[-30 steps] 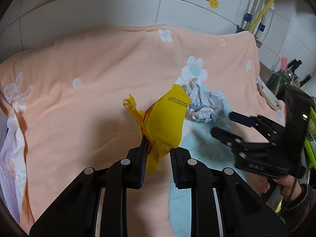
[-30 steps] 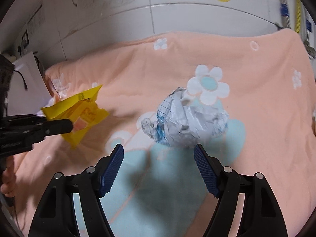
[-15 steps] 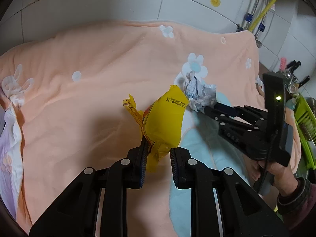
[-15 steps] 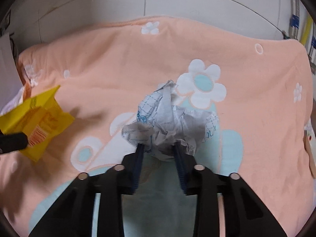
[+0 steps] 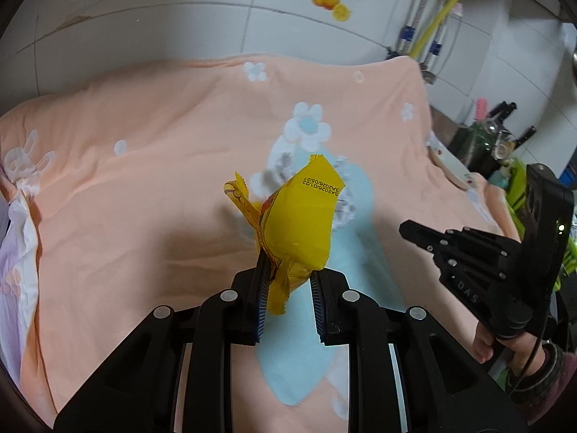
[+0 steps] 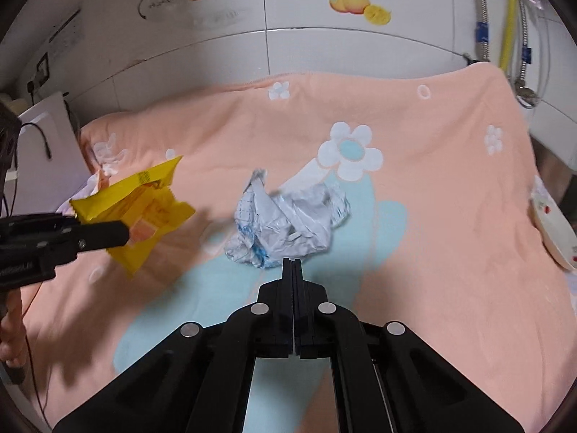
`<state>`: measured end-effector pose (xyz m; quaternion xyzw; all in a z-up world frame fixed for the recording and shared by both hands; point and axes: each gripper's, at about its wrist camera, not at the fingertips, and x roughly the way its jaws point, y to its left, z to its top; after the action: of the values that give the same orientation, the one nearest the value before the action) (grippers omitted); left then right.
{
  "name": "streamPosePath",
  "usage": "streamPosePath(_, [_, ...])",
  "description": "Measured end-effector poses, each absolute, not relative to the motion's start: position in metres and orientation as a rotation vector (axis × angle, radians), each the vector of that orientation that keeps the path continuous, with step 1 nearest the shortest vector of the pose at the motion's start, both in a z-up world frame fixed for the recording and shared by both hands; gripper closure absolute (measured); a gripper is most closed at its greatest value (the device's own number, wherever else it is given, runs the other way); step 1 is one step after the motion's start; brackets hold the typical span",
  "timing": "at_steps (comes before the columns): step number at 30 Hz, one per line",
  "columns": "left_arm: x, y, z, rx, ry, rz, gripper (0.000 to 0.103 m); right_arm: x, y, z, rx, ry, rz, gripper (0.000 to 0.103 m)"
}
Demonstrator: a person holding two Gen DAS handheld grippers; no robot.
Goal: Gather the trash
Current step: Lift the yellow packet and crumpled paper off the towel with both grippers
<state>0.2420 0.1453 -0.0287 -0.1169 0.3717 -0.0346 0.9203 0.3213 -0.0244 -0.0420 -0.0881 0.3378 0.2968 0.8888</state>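
My left gripper (image 5: 288, 281) is shut on a yellow snack wrapper (image 5: 299, 223) and holds it above the peach blanket (image 5: 162, 166). The wrapper (image 6: 137, 209) and the left gripper (image 6: 122, 234) also show at the left of the right wrist view. A crumpled white paper ball (image 6: 288, 223) lies on the blanket's blue patch. My right gripper (image 6: 292, 263) is fully shut and empty, its tips just in front of the paper's near edge. In the left wrist view the paper (image 5: 342, 205) is mostly hidden behind the wrapper, and the right gripper (image 5: 407, 229) is at the right.
A tiled wall (image 6: 324, 47) with fruit stickers stands behind the blanket. Pipes and a yellow hose (image 6: 508, 18) run at the back right. A white dish (image 6: 551, 231) lies at the blanket's right edge. A white board with a cable (image 6: 47, 133) is at the left.
My right gripper closed around the paper ball, then pulled back without it. The paper lies on the blanket and the jaws are now fully shut. The left gripper still holds the wrapper.
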Motion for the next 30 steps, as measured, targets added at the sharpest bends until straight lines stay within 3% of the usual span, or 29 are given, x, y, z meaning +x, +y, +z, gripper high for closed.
streamPosePath(5, [0.231, 0.14, -0.021, -0.228, 0.747, -0.085, 0.082, 0.311, -0.027, -0.039, -0.199, 0.711, 0.625, 0.097])
streamPosePath(10, [0.231, 0.147, -0.021, -0.235, 0.751, -0.073, 0.082, 0.318, -0.014, -0.044, -0.208, 0.708, 0.641, 0.069])
streamPosePath(15, [0.235, 0.157, -0.023, -0.246, 0.759, -0.056, 0.082, 0.331, 0.006, -0.053, -0.269, 0.693, 0.663, 0.049])
streamPosePath(18, [0.24, 0.163, -0.025, -0.255, 0.76, -0.051, 0.082, 0.342, 0.019, -0.059, -0.322, 0.679, 0.671, 0.045])
streamPosePath(21, [0.246, 0.168, -0.028, -0.266, 0.762, -0.048, 0.082, 0.354, 0.031, -0.068, -0.374, 0.678, 0.682, 0.034])
streamPosePath(28, [0.257, 0.173, -0.04, -0.284, 0.782, -0.042, 0.082, 0.377, 0.049, -0.097, -0.439, 0.716, 0.657, 0.032])
streamPosePath(29, [0.258, 0.173, -0.041, -0.285, 0.784, -0.042, 0.082, 0.379, 0.05, -0.098, -0.439, 0.725, 0.653, 0.034])
streamPosePath(30, [0.259, 0.173, -0.042, -0.286, 0.787, -0.041, 0.082, 0.38, 0.05, -0.099, -0.433, 0.731, 0.649, 0.044])
